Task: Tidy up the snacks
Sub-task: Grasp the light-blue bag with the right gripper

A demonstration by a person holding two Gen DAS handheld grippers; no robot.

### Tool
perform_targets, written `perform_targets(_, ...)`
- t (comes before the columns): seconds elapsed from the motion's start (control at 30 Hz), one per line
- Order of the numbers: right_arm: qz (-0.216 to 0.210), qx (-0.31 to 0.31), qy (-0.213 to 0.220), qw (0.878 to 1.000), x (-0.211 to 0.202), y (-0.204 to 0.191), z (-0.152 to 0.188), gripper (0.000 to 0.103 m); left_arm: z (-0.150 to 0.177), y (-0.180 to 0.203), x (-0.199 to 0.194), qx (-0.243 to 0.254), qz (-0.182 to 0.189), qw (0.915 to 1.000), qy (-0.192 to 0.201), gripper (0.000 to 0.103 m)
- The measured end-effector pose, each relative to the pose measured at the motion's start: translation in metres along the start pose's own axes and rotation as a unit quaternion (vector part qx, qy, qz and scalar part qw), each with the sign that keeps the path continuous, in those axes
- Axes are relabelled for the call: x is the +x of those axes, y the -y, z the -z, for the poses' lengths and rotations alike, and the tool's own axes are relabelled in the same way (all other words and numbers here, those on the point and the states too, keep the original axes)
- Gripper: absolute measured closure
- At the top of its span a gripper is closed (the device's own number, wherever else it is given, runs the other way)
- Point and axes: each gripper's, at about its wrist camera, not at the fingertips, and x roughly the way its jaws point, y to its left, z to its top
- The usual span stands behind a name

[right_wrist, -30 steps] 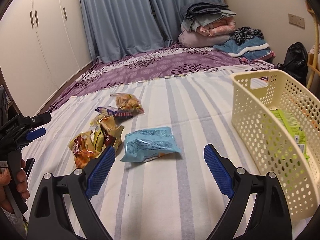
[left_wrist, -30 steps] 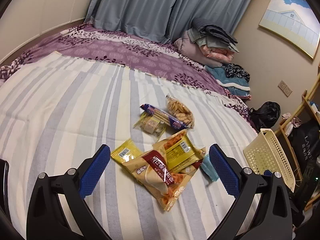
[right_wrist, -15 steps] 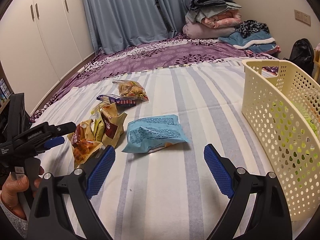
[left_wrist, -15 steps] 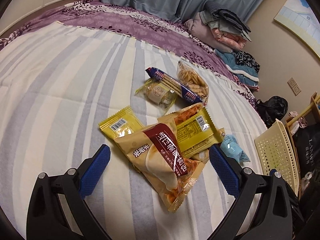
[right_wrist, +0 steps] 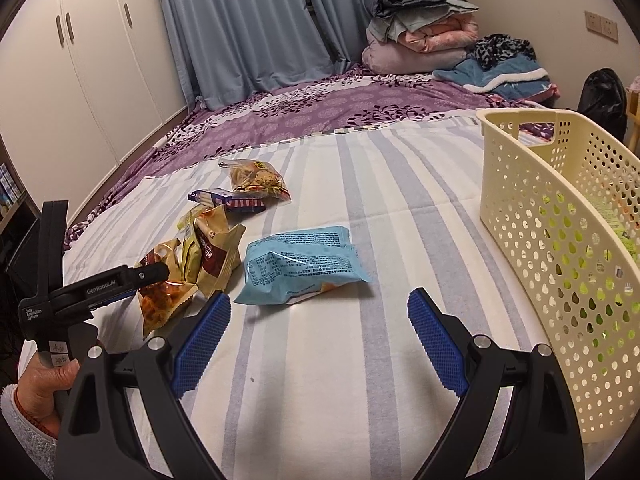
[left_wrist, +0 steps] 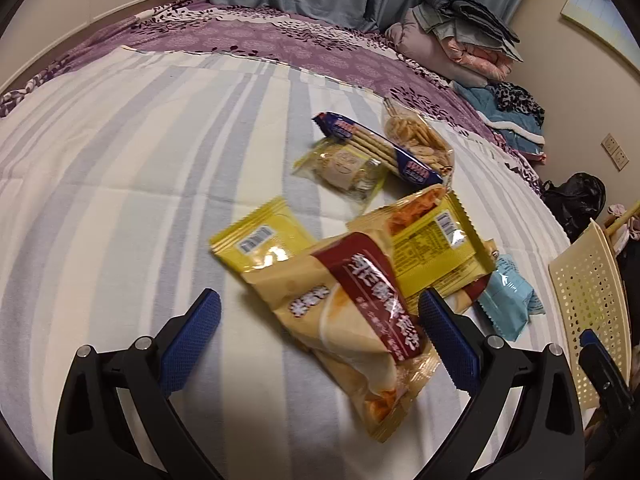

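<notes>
2 grippers over a bed with a white and blue-grey striped sheet (right_wrist: pixel 400 184), both with blue pads spread wide and nothing held.

Left gripper (left_wrist: pixel 320 334): low over a pile of snack packs near the middle of the bed, jaws wide. On top of the pile, a tan plastic bag with a dark red band (left_wrist: pixel 352 320), lying between the 2 blue pads, its right side just by the right pad (left_wrist: pixel 448 340). Under it, a flat yellow pack with a barcode (left_wrist: pixel 260 240) to the left and a yellow pack with small black print (left_wrist: pixel 436 256) to the right. Farther toward the purple end of the bed, a small clear yellow pack with a round cake (left_wrist: pixel 340 168), a long dark blue pack of crackers (left_wrist: pixel 380 148) and a clear bag of little tan snacks (left_wrist: pixel 416 140), all 3 touching.

Right gripper (right_wrist: pixel 318 334): jaws wide, above bare sheet. Just past the left pad, a light blue crinkly bag (right_wrist: pixel 300 268), lying flat between the pile and a cream plastic basket with round holes (right_wrist: pixel 560 216). Basket at the right edge of the bed, with something green seen through the holes.

Far corner of the bed: a stack of folded blankets (right_wrist: pixel 420 20).
</notes>
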Motion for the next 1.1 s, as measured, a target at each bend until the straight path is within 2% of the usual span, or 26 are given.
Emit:
perform_targets(0.17, -0.005, 0.001, 0.001, 1.0, -0.001, 0.001, -0.001, 0.013, -0.003, -0.014, -0.01, 0.006, -0.039, 0.9992, 0.011, 0.003)
perform_targets(0.27, -0.008, 0.002, 0.002, 1.0, -0.002, 0.001, -0.001, 0.013, -0.003, -0.017, -0.014, 0.008, -0.048, 0.9987, 0.011, 0.003)
perform_targets(0.37, -0.011, 0.001, 0.002, 1.0, -0.001, -0.002, -0.001, 0.013, -0.003, -0.017, -0.015, 0.002, -0.044, 0.999, 0.009, 0.003)
perform_targets(0.73, -0.009, 0.006, 0.002, 1.0, 0.0, 0.0, 0.001, 0.013, -0.001, 0.017, 0.001, 0.028, -0.022, 0.9993, -0.007, 0.003)
perform_targets(0.83, -0.009, 0.005, 0.0, 1.0, 0.0, 0.001, 0.001, 0.013, -0.001, 0.018, 0.01, 0.027, -0.027, 0.9991, -0.014, 0.003)
perform_targets(1.07, -0.008, 0.007, -0.009, 1.0, 0.007, 0.005, 0.001, 0.013, 0.003, 0.02, 0.009, 0.047, -0.029, 0.9985, -0.003, 0.003)
perform_targets(1.1, -0.009, 0.005, -0.012, 1.0, 0.008, 0.004, 0.001, 0.013, 0.004, 0.019, 0.008, 0.05, -0.027, 0.9984, -0.001, 0.006)
